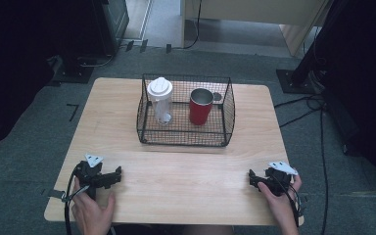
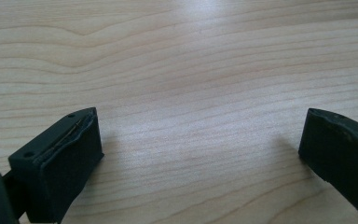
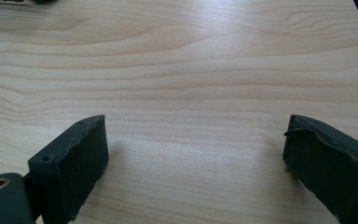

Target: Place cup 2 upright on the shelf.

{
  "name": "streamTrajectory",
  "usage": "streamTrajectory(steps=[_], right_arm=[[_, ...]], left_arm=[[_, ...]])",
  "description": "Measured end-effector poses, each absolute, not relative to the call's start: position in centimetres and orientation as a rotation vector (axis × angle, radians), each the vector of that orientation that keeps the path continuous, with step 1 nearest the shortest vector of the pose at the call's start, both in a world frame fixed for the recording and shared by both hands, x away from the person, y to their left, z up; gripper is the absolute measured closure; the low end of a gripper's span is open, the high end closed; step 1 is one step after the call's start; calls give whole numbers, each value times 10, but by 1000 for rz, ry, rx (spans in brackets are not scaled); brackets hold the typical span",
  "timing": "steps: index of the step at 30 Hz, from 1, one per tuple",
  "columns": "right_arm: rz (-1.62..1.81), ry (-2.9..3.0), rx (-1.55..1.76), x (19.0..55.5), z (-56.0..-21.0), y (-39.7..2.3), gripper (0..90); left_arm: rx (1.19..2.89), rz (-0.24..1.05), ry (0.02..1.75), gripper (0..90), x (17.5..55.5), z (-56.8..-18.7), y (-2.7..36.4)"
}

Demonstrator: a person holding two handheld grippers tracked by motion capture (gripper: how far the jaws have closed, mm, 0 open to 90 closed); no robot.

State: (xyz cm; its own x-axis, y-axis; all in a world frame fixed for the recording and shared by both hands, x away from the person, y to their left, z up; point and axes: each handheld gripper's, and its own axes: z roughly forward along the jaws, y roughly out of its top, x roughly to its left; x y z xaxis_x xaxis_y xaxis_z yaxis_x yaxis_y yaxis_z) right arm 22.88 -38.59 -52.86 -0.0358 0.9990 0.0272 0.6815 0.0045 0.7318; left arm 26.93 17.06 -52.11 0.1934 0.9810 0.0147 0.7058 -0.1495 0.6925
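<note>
Two grippers rest low on the near part of a pale wooden table [image 1: 176,171], one in each of the person's hands. The left gripper [image 1: 113,176] sits at about seven o'clock on the tabletop, held by the left hand [image 1: 90,208], its grey three-cornered plate [image 1: 94,159] facing up and its nose pointing toward three o'clock. The right gripper [image 1: 252,179] sits at about five o'clock in the right hand [image 1: 280,196], nose pointing toward nine o'clock, so the two face each other across bare wood and are well apart. In the left gripper view the left gripper [image 2: 200,144] has its black jaws spread wide, nothing between them but wood grain; in the right gripper view the right gripper [image 3: 196,149] likewise has its jaws set far apart over bare tabletop. Toward twelve o'clock stands a black wire basket [image 1: 227,115], well away from both grippers. Inside it, a clear bottle with a white lid [image 1: 160,100] stands upright on the nine o'clock side, and a red cup with a metal rim [image 1: 200,106] stands upright beside it on the three o'clock side, the two near each other but apart. Dark cables [image 1: 303,105] trail over the grey floor past the table's three o'clock edge.
</note>
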Motion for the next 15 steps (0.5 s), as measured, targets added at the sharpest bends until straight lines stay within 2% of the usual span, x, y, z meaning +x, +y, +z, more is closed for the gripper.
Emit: streamTrajectory(steps=[15], right_arm=[[786, 1753, 1746, 220, -529, -393, 45]], left_arm=[[1922, 648, 1570, 0, 269, -521, 171]])
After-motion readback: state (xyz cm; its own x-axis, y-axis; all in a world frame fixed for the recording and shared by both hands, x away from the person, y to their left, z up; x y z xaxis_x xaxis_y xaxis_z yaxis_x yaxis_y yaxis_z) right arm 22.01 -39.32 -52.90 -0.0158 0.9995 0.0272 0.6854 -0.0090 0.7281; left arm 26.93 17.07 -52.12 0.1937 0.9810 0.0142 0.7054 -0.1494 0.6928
